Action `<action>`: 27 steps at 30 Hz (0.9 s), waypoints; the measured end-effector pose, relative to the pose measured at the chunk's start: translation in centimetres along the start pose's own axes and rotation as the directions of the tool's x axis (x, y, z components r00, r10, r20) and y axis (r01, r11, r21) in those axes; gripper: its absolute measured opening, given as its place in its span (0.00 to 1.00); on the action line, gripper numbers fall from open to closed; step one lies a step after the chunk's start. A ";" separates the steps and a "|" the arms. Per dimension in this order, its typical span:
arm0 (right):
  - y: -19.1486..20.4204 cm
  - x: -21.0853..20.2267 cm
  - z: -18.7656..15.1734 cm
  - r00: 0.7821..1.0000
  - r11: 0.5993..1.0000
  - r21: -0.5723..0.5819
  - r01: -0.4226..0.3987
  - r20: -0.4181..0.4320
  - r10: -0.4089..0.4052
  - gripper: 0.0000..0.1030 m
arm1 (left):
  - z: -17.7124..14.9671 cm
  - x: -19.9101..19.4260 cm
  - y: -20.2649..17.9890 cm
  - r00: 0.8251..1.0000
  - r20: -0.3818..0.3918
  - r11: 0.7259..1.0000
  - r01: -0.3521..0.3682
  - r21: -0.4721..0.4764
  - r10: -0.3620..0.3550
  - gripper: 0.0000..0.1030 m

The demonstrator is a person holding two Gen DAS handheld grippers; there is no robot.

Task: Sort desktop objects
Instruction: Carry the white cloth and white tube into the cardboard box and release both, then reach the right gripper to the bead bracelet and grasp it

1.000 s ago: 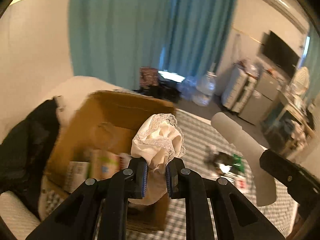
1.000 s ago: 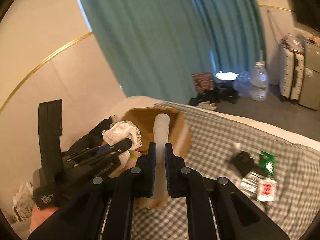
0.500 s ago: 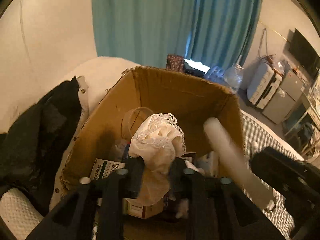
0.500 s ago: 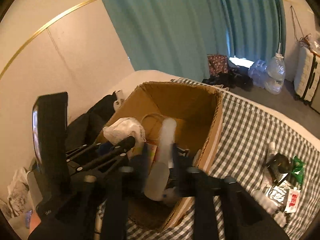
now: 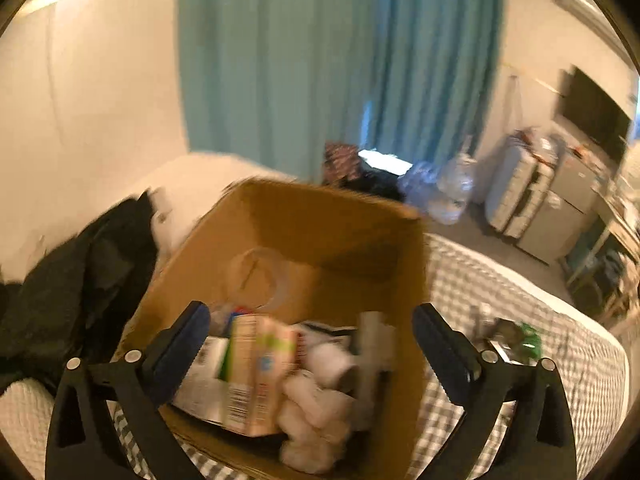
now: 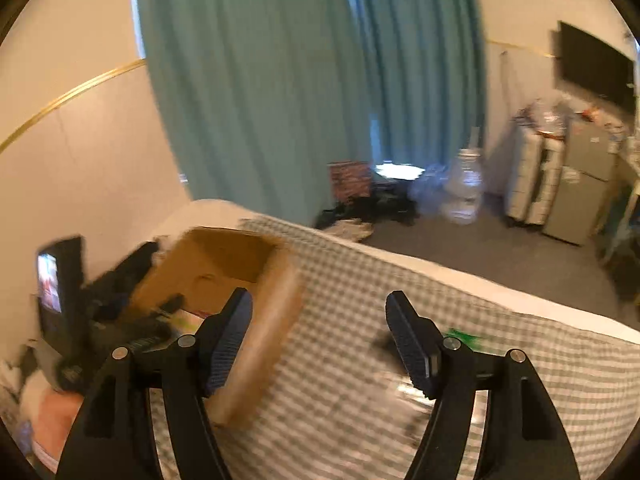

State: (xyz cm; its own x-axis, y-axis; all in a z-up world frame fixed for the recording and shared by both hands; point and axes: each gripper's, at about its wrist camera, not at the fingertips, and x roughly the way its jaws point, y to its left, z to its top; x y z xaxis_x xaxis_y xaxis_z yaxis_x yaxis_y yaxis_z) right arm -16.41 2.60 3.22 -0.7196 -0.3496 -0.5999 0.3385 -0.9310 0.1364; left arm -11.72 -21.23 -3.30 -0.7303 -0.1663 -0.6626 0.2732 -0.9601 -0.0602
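The left hand-held gripper [image 5: 310, 344] hangs over the open box [image 5: 320, 240] with its jaws opening wide and nothing pressed between the pads. Below it, inside the box, lies a cream cloth [image 5: 312, 424] bunched into soft lumps at the near wall. Just beside the cloth, a pale tube [image 5: 370, 356] leans against the box's right wall. On the cloth's other side stands a carton [image 5: 256, 368] printed in green and orange, with flat printed packets under it and a clear tape roll [image 5: 256, 276] against the far wall.

The right hand-held gripper [image 6: 318, 340] is right of the box [image 6: 240, 264], over the checked bed cover [image 6: 360, 300], its jaws opening and nothing between them. A blurred clutter of small items [image 6: 460, 338], one green, lies on the cover to the right of the box. A dark garment [image 5: 72, 272] is heaped left of the box.
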 end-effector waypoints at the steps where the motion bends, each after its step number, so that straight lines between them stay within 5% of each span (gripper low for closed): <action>1: -1.4 -1.0 -0.5 1.000 1.000 0.007 0.028 -0.007 -0.028 0.67 | -0.1 -0.6 -1.0 1.000 0.012 1.000 0.018 0.019 -0.018 1.00; 8: -9.6 -4.9 -5.4 0.982 0.977 0.094 0.189 -0.041 -0.186 0.83 | -2.6 -4.0 -9.6 0.985 -0.020 0.972 0.171 0.164 -0.170 1.00; 12: -12.5 -5.5 -8.5 0.982 0.967 0.179 0.184 -0.076 -0.172 0.83 | -4.8 -3.9 -13.0 0.973 -0.077 0.953 0.229 0.197 -0.218 1.00; 20: -12.8 -1.8 -11.8 0.981 0.981 0.132 0.141 -0.154 -0.120 0.87 | -8.2 -1.4 -17.1 0.987 -0.134 0.915 0.137 0.379 -0.092 1.00; 27: -14.6 7.2 -15.9 0.915 0.971 0.101 0.219 -0.368 -0.168 0.79 | -9.1 0.3 -17.5 0.983 -0.168 0.902 0.140 0.409 -0.077 1.00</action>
State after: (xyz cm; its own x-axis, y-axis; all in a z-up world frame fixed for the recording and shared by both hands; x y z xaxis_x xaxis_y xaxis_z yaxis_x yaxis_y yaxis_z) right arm -16.88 15.33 -15.65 -0.4919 -0.1248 -0.8617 0.1098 -0.9907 0.0807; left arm -11.06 -2.40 -9.21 -0.6338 -0.0523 -0.7717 -0.1117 -0.9811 0.1583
